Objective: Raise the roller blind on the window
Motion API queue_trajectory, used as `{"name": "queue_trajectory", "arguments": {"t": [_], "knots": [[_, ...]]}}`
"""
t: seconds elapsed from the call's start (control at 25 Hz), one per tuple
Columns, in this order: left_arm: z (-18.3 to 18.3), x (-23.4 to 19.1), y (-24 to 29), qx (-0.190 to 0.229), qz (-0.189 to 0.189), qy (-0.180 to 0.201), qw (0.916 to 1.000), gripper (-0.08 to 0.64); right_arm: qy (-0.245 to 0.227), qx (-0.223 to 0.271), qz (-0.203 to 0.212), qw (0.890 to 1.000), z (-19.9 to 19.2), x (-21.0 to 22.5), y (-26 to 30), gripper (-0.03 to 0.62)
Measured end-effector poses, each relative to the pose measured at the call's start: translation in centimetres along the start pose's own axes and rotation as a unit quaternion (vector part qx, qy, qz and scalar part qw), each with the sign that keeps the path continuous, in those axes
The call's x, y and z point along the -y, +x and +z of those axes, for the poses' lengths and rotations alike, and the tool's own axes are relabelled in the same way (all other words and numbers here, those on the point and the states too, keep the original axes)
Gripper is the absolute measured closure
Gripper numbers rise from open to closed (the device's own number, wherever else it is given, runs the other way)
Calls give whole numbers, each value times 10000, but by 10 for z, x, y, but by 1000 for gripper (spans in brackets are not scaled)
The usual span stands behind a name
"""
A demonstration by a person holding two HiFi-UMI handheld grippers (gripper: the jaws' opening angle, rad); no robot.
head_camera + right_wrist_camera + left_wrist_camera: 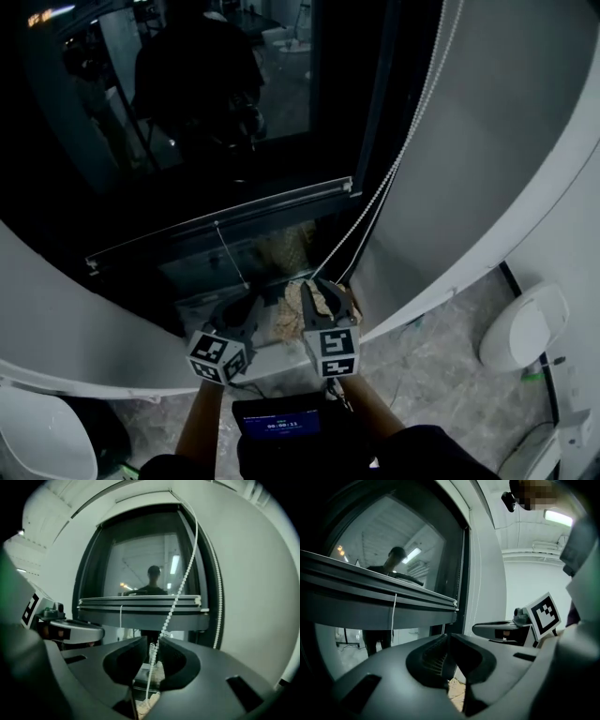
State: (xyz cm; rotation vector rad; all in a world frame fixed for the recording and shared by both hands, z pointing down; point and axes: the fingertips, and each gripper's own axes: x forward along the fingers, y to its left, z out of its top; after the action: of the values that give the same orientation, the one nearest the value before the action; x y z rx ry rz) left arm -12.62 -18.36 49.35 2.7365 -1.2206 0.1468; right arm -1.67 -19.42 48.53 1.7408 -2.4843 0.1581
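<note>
Blind (225, 220) hung with its bottom bar partway down the dark window (380, 84). Its chain (394, 169) ran down beside the frame and passed between the jaws of the right gripper (328, 286), which stood slightly apart without pinching it. The left gripper (253, 305) sat just beside, jaws together and empty.
</note>
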Motion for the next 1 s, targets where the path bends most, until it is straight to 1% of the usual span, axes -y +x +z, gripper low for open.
{"name": "queue_trajectory", "arguments": {"t": [0.04, 0.12, 0.2, 0.36, 0.44, 0.56, 0.6, 0.68, 1.0], "knots": [[0, 5, 3, -2, -65, -2, 10000, 549, 61, 31, -226, 9997, 0, 11, -8, 534], [1, 13, 9, -6, -196, -5, 9998, 548, 177, 29, -497, 9986, -4, 25, -22, 534], [1, 22, 15, -5, -333, -15, 9994, 548, 237, 11, -544, 9982, -7, 29, -33, 534], [11, 41, 24, 140, -575, 98, 9982, 548, 158, 216, -219, 9994, 4, 18, -41, 534], [19, 46, 26, 248, -624, 143, 9976, 549, 82, 315, 33, 9995, 12, 8, -39, 534], [30, 50, 27, 350, -609, 201, 9973, 549, 121, 342, 501, 9981, 21, -5, -35, 535], [33, 50, 27, 371, -597, 234, 9973, 549, 141, 376, 654, 9971, 25, -9, -34, 543], [39, 50, 26, 420, -555, 302, 9971, 549, 145, 450, 864, 9951, 33, -15, -32, 580], [51, 45, 16, 555, -392, 345, 9971, 550, -101, 506, 1048, 9932, 51, -23, -28, 584]]}}
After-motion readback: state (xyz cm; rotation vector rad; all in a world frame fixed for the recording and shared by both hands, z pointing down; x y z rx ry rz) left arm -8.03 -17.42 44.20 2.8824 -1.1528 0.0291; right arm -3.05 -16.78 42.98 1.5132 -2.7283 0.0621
